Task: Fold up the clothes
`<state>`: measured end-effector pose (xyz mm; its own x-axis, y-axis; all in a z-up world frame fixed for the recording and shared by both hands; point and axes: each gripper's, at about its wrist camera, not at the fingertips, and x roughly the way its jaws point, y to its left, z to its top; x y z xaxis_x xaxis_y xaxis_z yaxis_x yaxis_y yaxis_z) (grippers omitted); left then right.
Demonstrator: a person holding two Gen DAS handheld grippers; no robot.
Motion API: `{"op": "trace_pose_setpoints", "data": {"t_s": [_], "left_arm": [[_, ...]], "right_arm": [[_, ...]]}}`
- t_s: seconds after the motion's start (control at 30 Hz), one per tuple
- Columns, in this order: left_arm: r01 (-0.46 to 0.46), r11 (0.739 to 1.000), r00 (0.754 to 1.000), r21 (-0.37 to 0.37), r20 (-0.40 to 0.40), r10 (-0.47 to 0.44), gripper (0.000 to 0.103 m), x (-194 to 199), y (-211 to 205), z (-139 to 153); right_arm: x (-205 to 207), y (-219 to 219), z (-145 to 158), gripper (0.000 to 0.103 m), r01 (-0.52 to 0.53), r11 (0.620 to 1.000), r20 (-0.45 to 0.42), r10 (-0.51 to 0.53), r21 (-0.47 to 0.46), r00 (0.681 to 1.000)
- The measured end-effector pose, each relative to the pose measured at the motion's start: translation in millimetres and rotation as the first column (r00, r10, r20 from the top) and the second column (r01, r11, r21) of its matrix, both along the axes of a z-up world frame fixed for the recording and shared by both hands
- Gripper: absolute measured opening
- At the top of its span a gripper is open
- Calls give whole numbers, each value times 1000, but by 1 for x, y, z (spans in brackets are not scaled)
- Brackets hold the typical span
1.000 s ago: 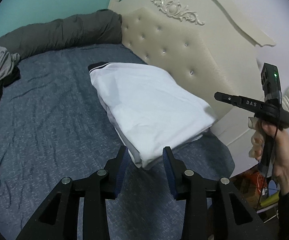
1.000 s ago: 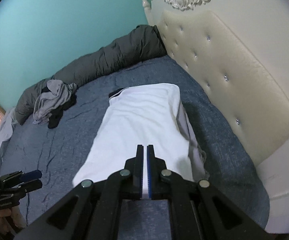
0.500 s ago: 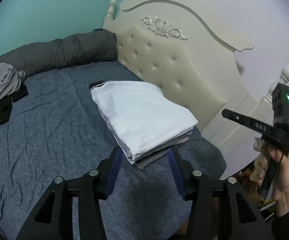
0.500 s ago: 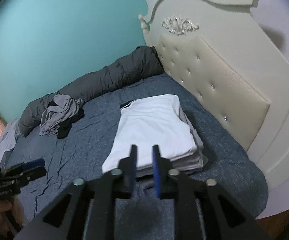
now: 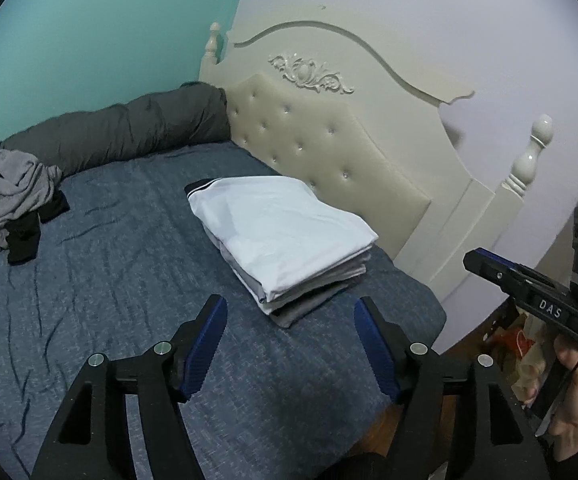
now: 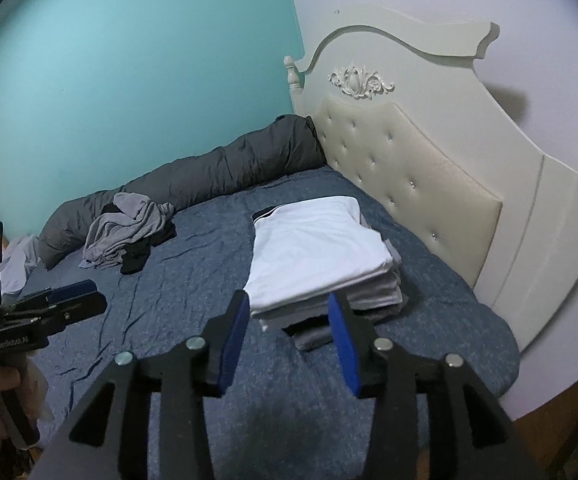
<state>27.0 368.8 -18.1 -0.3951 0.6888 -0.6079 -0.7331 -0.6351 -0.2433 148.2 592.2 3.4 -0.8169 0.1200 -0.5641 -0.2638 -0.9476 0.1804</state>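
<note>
we see the stack of folded clothes lying on the blue bedspread, close beside the padded cream headboard, which serves as our landmark here. the top piece of the stack is white, with grey layers under it and a dark edge showing at the end farthest along the headboard.

our left gripper hangs clear of the stack, on the side away from the headboard and nearer to us, over bare bedspread. its jaws stand wide apart and have just been opening; nothing lies between the blue pads, and the near corner of the stack sits just beyond the fingertips without touching them.

our right gripper is also drawn back from the stack, at its near end, a little farther from the headboard than the stack itself. its jaws are parted to a moderate gap and have just been opening; the stack's near edge shows through the gap, but the pads do not press on it and nothing is held.

well away from the headboard, a crumpled pile of grey and black clothes lies on the bedspread against a long dark grey rolled duvet that runs along the teal wall up to the headboard's corner.
</note>
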Motion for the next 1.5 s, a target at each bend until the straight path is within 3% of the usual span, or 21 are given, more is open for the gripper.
{"op": "trace_pose_setpoints", "data": {"t_s": [0.1,0.2,0.6,0.8,1.5], "left_arm": [[13,1000,1000,-7,-14,-13,73,11,-7,0],[8,1000,999,-11,-32,-9,84,23,-15,-1],[-2,1000,999,9,-51,3,95,48,-46,-8],[-6,1000,998,1,-58,6,103,53,-56,-12],[-2,1000,996,-11,-89,1,103,77,-73,-23]], "right_arm": [[13,-11,-3,49,15,1000,2,-15,3,1000],[27,-21,-6,54,37,999,-2,-37,9,999],[60,-51,-16,85,106,994,-18,-106,16,994],[70,-67,-18,95,127,991,-38,-126,38,991],[97,-97,-31,100,177,983,-60,-174,48,983]]}}
